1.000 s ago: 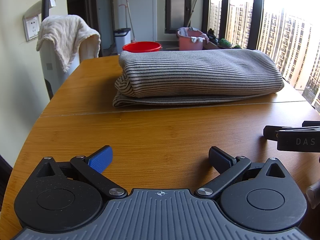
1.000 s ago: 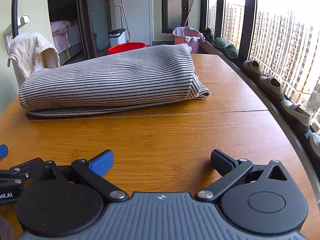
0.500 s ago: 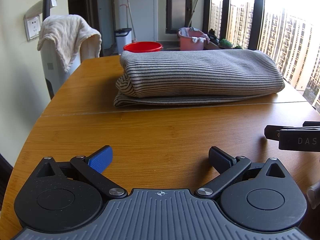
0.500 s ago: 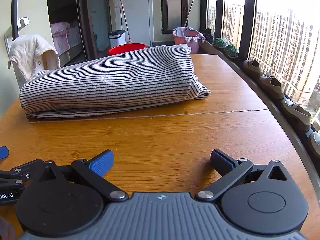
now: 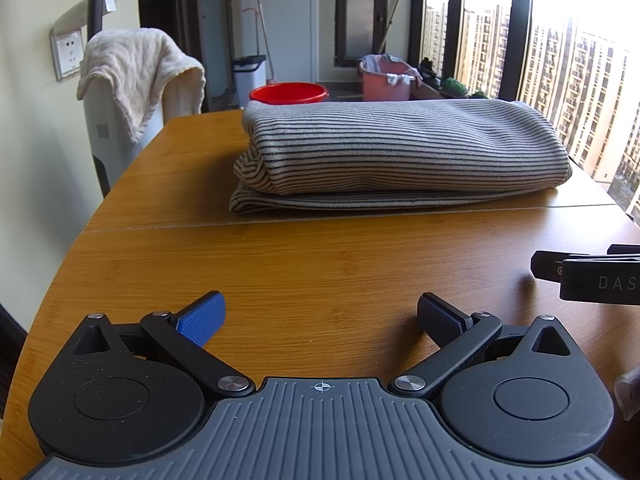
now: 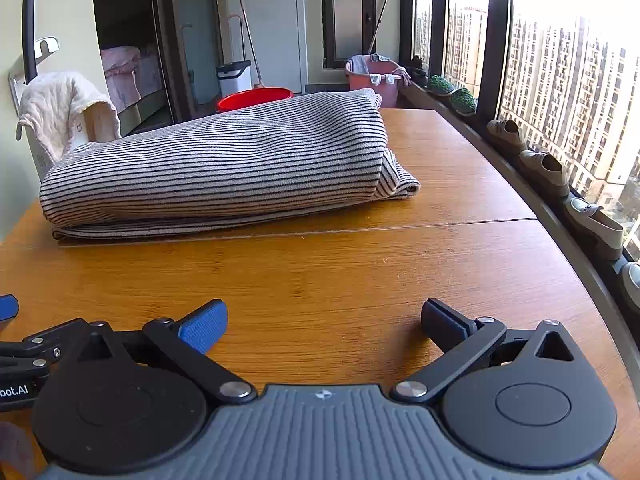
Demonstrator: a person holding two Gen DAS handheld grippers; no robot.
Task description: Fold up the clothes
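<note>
Striped garment [image 5: 400,152] sits folded in a neat stack on table [image 5: 320,264]; looks done. Your L gripper [image 5: 320,316] & R gripper [image 6: 324,320] both wide apart, empty.

right gripper [image 5: 592,276] is cut by the right edge in the left wrist view, lettering stops at "das", fingertips out of frame. left gripper [image 6: 24,356] is clipped at the left edge in the right wrist view, only linkage and a sliver of blue pad. striped garment [image 5: 400,152] hides its own inner layers and the table [image 5: 320,264] under it. contents of the pink tub [image 6: 376,76] too small to tell. shoes [image 6: 592,224] run off the right edge.
</note>
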